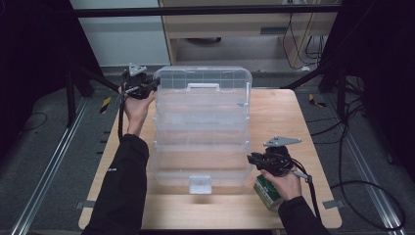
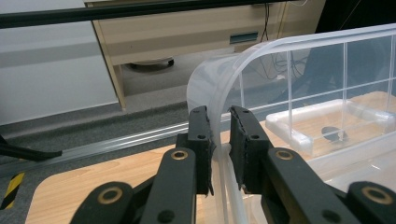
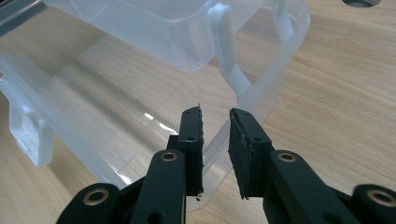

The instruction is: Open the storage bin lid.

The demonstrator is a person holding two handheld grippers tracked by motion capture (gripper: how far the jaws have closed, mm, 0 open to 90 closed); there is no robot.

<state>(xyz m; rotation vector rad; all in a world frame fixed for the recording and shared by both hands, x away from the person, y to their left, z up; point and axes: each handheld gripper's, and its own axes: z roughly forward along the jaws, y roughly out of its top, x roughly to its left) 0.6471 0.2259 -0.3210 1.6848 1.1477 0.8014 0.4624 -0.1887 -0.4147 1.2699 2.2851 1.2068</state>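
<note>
My left gripper [image 2: 219, 135] had its jaws nearly closed around the raised lid rim of the clear plastic compartment box [image 1: 201, 128], mid-table. My right gripper [image 3: 215, 140] straddled the box's near corner wall, jaws narrowly apart; a grip there, I couldn't tell.

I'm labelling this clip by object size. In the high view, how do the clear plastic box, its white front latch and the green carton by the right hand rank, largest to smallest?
1. Clear plastic box, by far the largest.
2. and 3. White front latch and green carton look alike; the hand hides part of the carton, so I won't rank them.
</note>
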